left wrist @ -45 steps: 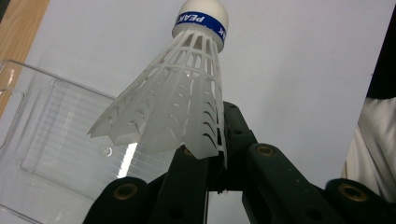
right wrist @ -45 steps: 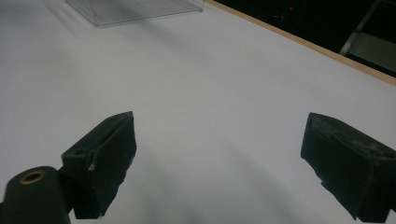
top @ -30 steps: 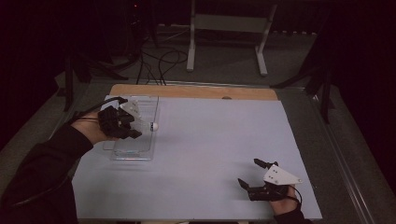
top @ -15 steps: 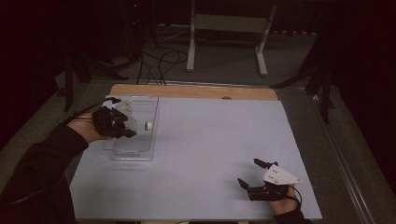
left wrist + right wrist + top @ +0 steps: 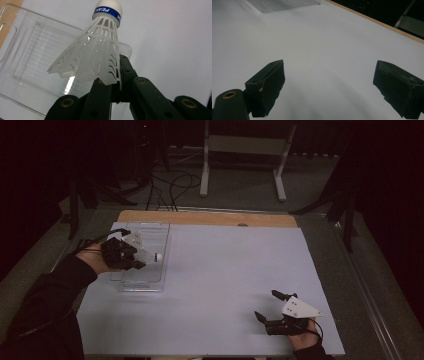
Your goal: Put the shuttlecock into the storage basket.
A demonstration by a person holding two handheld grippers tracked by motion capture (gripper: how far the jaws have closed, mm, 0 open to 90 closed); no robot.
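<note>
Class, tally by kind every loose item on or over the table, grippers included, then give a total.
Shuttlecock: 1
Clear plastic tray: 1
Grippers: 2, left gripper and right gripper
Total: 4

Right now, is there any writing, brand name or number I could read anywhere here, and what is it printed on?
"PEAK": white capitals on the blue band around the shuttlecock, just under its white cork tip, seen in the left gripper view. A few more marks follow where the band curves away; they are cut off and unreadable.
In the high view the same band is too small to read.
No lettering can be made out on the clear plastic tray, the white table sheet or either gripper.
</note>
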